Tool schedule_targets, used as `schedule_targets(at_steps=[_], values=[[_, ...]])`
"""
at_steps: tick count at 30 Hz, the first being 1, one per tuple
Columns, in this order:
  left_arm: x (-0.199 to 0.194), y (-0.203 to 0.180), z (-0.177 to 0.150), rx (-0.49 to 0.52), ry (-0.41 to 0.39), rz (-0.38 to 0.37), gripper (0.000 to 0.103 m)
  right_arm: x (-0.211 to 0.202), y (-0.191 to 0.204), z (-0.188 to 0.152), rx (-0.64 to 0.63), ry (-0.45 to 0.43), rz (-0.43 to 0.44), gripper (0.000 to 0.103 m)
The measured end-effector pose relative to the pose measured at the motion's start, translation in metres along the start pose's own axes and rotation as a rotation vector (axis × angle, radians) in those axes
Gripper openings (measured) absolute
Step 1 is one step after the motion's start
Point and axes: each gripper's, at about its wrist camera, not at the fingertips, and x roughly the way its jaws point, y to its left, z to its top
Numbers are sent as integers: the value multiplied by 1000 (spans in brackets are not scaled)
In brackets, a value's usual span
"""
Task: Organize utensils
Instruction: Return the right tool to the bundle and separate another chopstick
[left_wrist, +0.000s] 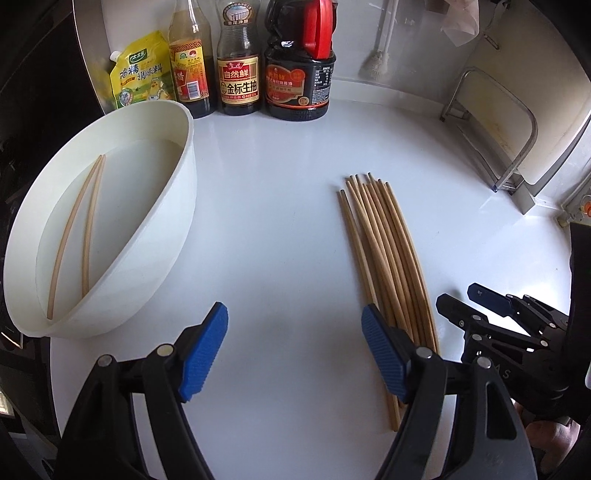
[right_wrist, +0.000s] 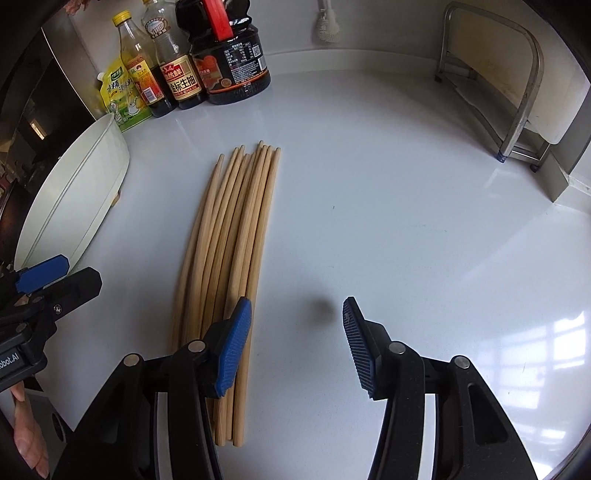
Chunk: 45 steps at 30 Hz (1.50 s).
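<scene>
Chopsticks (left_wrist: 384, 254), a loose bundle, lay on the white counter (left_wrist: 280, 206) right of centre, far tips fanned out. Two more chopsticks (left_wrist: 79, 229) already rested in the white bowl (left_wrist: 162, 236) at far left. Left gripper (left_wrist: 293, 350) stood wide and empty over bare counter, its right pad in front of the bundle's near ends. Right gripper (left_wrist: 476, 306) showed at the right edge, just beside the bundle. Sauce bottles (left_wrist: 258, 62) lined the far wall.

From the right wrist: same bundle (right_wrist: 229, 258) left of centre, bowl rim (right_wrist: 92, 177) further left. Right gripper (right_wrist: 297, 347) held about half open, nothing between its pads, left pad overlapping the bundle's right edge, gap over bare counter. Left gripper (right_wrist: 55, 278) hung at the left edge, just beside the bundle.

Likely trouble: closing from here would catch nothing or nudge sticks sideways, since neither gap straddled a stick; round sticks could roll and scatter; crowded grippers might collide.
</scene>
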Motion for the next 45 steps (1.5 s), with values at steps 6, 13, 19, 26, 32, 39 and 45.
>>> schedule_targets(at_steps=[6, 13, 19, 26, 32, 39, 45], values=[[8, 0, -3, -25, 15, 3, 74, 4, 3, 0, -10, 2, 7, 50], [14, -1, -5, -31, 28, -2, 74, 6, 7, -1, -34, 10, -10, 50], [15, -3, -3, -26, 26, -8, 74, 5, 10, -2, -55, 15, -21, 50], [19, -8, -3, -23, 34, -16, 74, 5, 2, 0, -43, 12, -30, 50], [28, -16, -6, -18, 45, -36, 74, 6, -8, 2, -31, 3, -35, 50], [40, -26, -7, -10, 62, -42, 74, 5, -24, 4, -13, -1, -47, 50], [49, -30, -8, -6, 66, -37, 74, 4, -26, 4, -8, -7, -39, 50]])
